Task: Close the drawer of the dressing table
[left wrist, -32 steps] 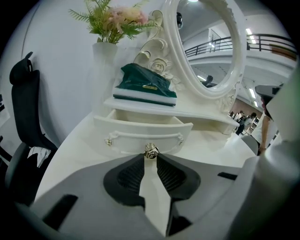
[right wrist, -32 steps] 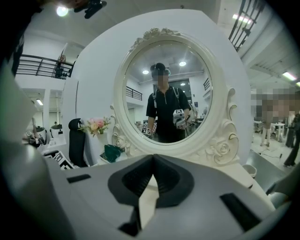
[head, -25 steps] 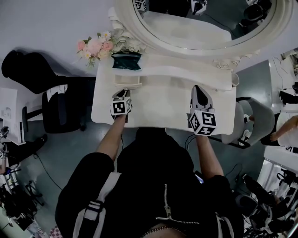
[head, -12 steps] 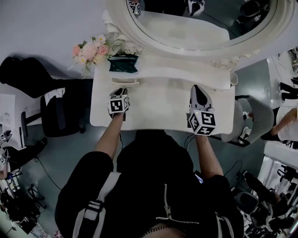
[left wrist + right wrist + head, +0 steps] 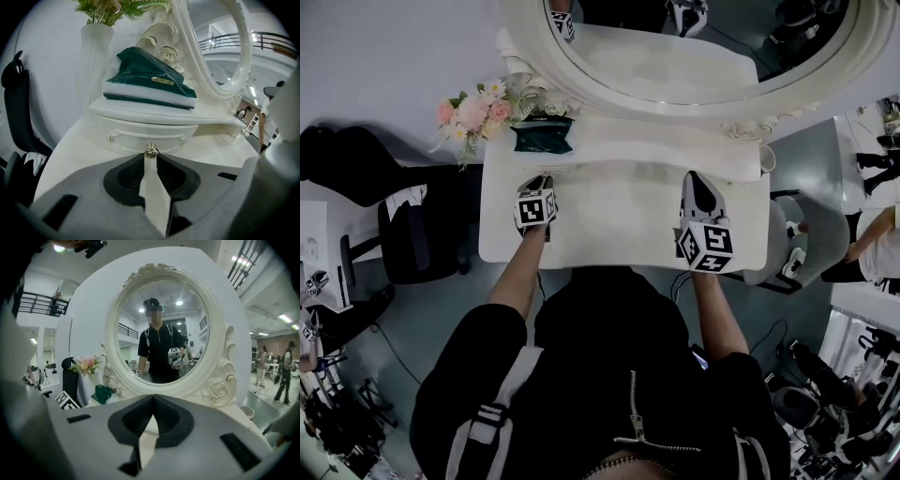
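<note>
Since a second ago my left gripper (image 5: 151, 157) has slid toward the mirror (image 5: 675, 47), and the drawer (image 5: 145, 133) has gone in with it: the open box that stuck out over the worktop (image 5: 619, 202) is now tucked under the raised shelf (image 5: 159, 116). From my head view only the shelf edge shows where it was.

My left gripper is clenched on the drawer's small metal rose knob (image 5: 151, 151), which sits right between the jaw tips. The jaws stand apart by about the knob's width. The curved white drawer front is straight ahead of the gripper, with a carved handle-like moulding running across it. It is on the left side of the dressing table, below the shelf.

On that shelf, directly above the drawer, lies a green tissue pack (image 5: 150, 79). Just left of the pack a white ribbed vase (image 5: 96, 51) holds pink and white flowers (image 5: 473, 108).

My right gripper (image 5: 152, 399) hovers over the right part of the worktop, well apart from the left one, and points at the oval mirror. Its jaws are pressed together with nothing between them.

A black office chair (image 5: 422, 225) is beside the table on the left, and a grey chair (image 5: 806, 244) is at its right end.
</note>
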`<state>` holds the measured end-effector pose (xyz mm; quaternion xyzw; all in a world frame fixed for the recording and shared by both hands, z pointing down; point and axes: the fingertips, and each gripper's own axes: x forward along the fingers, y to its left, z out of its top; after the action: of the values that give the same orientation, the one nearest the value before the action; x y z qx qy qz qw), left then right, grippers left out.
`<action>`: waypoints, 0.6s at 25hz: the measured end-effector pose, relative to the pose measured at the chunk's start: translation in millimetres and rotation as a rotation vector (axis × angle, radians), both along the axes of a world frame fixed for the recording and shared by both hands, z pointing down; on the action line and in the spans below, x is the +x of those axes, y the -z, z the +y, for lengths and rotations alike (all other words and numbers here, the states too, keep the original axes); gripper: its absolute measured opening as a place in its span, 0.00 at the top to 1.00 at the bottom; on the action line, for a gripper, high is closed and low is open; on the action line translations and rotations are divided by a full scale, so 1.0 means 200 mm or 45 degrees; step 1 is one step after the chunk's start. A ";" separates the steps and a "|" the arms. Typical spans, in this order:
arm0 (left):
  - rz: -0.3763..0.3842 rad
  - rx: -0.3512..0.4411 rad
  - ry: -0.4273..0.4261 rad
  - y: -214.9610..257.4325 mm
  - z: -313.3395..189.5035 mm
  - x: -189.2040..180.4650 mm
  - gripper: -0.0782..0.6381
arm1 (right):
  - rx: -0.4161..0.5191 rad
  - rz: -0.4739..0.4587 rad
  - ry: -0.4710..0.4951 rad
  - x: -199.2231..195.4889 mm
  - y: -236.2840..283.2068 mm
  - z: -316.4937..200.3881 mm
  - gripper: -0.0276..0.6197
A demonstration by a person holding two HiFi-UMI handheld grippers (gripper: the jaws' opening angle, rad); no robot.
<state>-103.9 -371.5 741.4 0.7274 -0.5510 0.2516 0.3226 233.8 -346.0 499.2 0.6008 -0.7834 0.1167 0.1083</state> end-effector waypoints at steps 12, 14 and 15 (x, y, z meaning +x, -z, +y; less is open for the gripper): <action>-0.022 -0.014 -0.038 0.00 -0.10 0.02 0.77 | -0.002 -0.002 -0.026 0.05 0.00 0.02 0.96; -0.030 -0.013 -0.033 0.00 -0.10 0.01 0.77 | -0.003 -0.006 -0.026 0.06 -0.01 0.03 0.96; -0.036 -0.015 -0.020 0.01 -0.09 0.01 0.76 | -0.003 -0.008 -0.025 0.06 -0.01 0.04 0.96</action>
<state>-102.3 -390.2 739.1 0.7262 -0.5482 0.2678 0.3169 246.2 -338.8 500.7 0.6080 -0.7776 0.1207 0.1055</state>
